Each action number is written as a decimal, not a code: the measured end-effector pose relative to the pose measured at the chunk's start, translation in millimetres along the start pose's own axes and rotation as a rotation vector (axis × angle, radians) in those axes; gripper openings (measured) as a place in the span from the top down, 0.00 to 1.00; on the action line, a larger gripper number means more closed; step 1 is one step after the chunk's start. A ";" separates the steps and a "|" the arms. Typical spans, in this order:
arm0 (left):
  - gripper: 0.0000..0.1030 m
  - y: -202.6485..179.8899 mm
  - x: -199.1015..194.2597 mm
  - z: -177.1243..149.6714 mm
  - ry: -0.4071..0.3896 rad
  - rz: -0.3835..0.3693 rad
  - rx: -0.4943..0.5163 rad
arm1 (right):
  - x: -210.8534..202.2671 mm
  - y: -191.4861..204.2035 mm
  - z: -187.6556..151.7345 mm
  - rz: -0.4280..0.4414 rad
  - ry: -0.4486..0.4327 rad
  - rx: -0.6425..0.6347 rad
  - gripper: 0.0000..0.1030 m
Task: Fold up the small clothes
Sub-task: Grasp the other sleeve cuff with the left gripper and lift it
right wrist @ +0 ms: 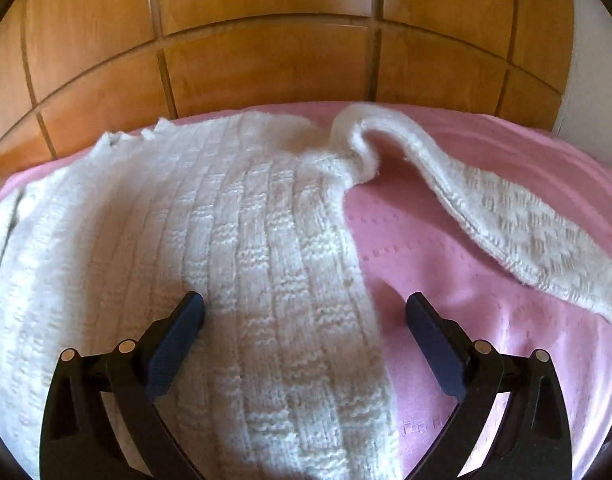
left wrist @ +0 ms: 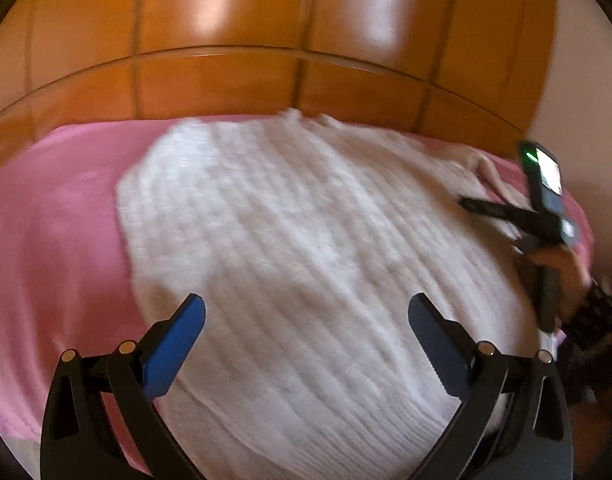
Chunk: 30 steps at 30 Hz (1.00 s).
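A white knitted sweater lies flat on a pink bedspread. My left gripper is open and empty, hovering over the sweater's lower body. In the right wrist view the sweater's body fills the left half, and one sleeve stretches out to the right over the pink bedspread. My right gripper is open and empty above the sweater's right side edge. It also shows in the left wrist view at the sweater's right edge, held by a hand.
A glossy wooden headboard runs along the far side of the bed and also shows in the right wrist view. A pale wall stands at the right.
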<state>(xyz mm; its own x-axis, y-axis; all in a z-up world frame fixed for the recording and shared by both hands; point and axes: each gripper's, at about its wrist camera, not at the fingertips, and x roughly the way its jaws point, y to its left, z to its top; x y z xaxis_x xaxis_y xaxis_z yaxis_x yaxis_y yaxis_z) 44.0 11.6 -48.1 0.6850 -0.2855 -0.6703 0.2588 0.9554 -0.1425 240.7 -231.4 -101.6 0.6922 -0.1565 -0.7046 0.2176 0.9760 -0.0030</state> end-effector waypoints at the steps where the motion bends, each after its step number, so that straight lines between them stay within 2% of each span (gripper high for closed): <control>1: 0.02 -9.5 0.5 -0.9 0.014 -0.012 0.043 | -1.2 1.7 -0.2 -0.008 -0.004 -0.005 0.03; 2: 0.02 -17.3 0.0 -4.8 0.023 -0.012 0.075 | -1.6 4.5 1.0 -0.014 -0.006 -0.010 0.03; 3: 0.07 -27.2 3.1 -6.4 0.042 -0.006 0.121 | -2.2 5.5 1.6 -0.022 -0.008 -0.015 0.03; 4: 0.20 -35.9 9.8 -8.6 0.075 0.015 0.163 | -0.4 6.3 3.9 -0.025 -0.007 -0.018 0.03; 6: 0.37 -43.3 25.8 -13.4 0.143 0.071 0.209 | -0.1 6.2 4.4 -0.025 -0.007 -0.017 0.03; 8: 0.43 -43.9 29.4 -15.0 0.140 0.088 0.220 | 0.2 5.1 4.8 -0.024 -0.007 -0.014 0.03; 10: 0.75 -38.4 24.1 -11.8 0.120 0.082 0.204 | 1.1 6.3 3.9 -0.026 -0.009 -0.012 0.03; 12: 0.92 -24.4 16.9 -7.8 0.106 0.038 0.129 | 1.4 7.5 3.6 -0.030 -0.010 -0.011 0.03; 15: 0.94 5.0 5.9 -2.1 0.079 -0.010 -0.017 | 0.1 7.6 3.3 -0.035 -0.011 -0.012 0.03; 20: 0.94 49.2 -12.7 5.5 0.002 0.033 -0.120 | -0.7 6.4 3.6 -0.032 -0.011 -0.014 0.03; 23: 0.94 81.7 -23.0 17.1 -0.050 0.118 -0.122 | -0.7 6.2 3.3 -0.031 -0.010 -0.015 0.03; 30: 0.94 173.4 -41.4 48.4 -0.112 0.330 -0.165 | -0.8 6.5 3.0 -0.030 -0.010 -0.016 0.03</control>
<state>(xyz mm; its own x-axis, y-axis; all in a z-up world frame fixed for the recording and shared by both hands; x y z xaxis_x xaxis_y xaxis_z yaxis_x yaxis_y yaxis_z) 93.5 185.3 -9.8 0.7857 0.0417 -0.6172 -0.0950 0.9940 -0.0537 243.6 -225.4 -98.8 0.6926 -0.1877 -0.6965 0.2275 0.9731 -0.0359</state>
